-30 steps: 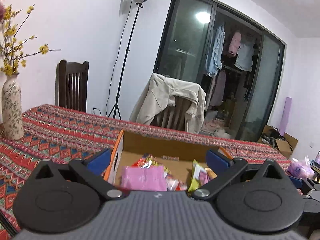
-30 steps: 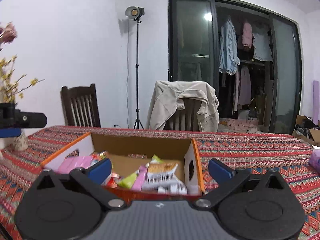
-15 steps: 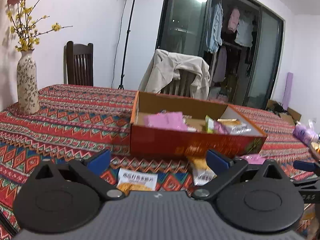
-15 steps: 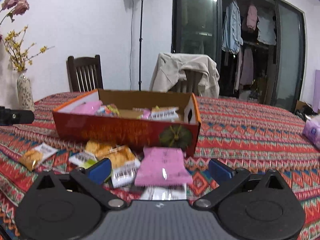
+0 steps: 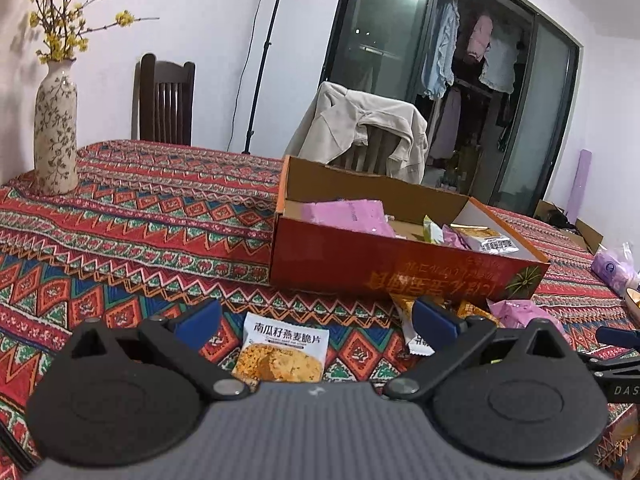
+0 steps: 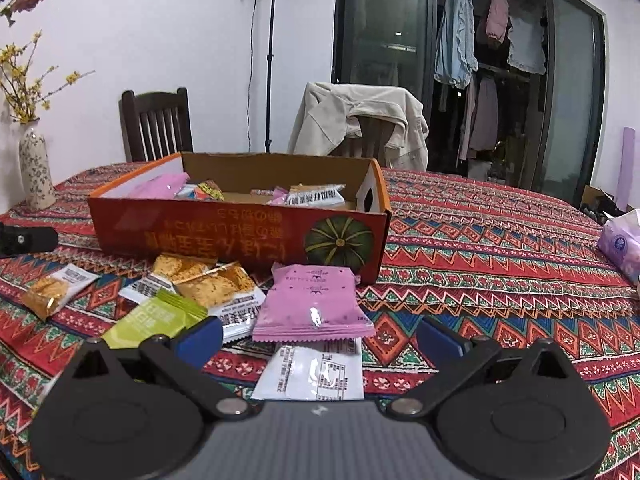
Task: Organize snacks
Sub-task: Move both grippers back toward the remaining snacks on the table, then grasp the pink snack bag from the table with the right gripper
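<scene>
An orange cardboard box holding several snack packets stands on the patterned tablecloth. Loose packets lie in front of it: a pink one, a white one, a green one, orange cracker packets and a small one at the left. My right gripper is open and empty, low over the pink and white packets. My left gripper is open and empty, above an oat-crisp packet.
A flowered vase with yellow branches stands at the table's far left. Two chairs stand behind the table, one draped with a beige jacket. A purple tissue pack lies at the right edge.
Both grippers have pulled back from over the box and dropped low, so the loose packets in front of the box have come into view. Both stay open and empty.
</scene>
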Tool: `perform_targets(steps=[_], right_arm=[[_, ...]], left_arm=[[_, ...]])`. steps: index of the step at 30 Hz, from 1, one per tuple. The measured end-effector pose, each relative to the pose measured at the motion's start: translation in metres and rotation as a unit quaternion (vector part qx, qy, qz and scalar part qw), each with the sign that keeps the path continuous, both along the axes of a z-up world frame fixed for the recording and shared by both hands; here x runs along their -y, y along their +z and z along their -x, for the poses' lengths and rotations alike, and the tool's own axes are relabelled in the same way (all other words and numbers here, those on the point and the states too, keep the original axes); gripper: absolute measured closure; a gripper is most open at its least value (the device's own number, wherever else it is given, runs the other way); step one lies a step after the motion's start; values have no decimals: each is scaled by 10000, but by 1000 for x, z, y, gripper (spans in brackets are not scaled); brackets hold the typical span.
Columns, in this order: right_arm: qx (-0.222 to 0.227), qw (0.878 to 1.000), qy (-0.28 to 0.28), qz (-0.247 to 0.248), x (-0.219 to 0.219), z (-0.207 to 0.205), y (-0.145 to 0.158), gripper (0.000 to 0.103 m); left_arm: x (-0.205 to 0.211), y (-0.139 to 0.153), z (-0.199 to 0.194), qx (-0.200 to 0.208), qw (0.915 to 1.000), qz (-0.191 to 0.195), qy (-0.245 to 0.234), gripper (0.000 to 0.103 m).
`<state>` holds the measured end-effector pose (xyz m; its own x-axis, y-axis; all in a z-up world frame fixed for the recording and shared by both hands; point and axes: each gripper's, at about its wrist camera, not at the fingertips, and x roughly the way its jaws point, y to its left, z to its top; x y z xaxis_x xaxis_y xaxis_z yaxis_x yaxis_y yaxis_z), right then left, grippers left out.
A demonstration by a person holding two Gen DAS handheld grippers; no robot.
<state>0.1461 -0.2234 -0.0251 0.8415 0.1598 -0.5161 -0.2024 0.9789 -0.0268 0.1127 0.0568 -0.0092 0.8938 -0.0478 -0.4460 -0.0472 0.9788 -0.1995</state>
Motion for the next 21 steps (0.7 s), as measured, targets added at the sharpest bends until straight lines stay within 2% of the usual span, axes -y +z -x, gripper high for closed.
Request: perform_targets(steps=[8,13,19,21], right_arm=[[-172,9994,-124,283,-9,-35,5,0],[-335,9986,-141,388,-20,-59,-2,2],[-553,9977,-311,248,-20,-75,-14,16],[-578,9981,-188,91,-17,-73,-15,36]], left_arm=[[-3,-2,-2,-44,9999,48,127,0],[-5,-4,-4,-94,9997,75,189,0],[-6,-6,-6,-149,9997,112,182,0],[-6,-7,-6,-172,9996,112,182,0]])
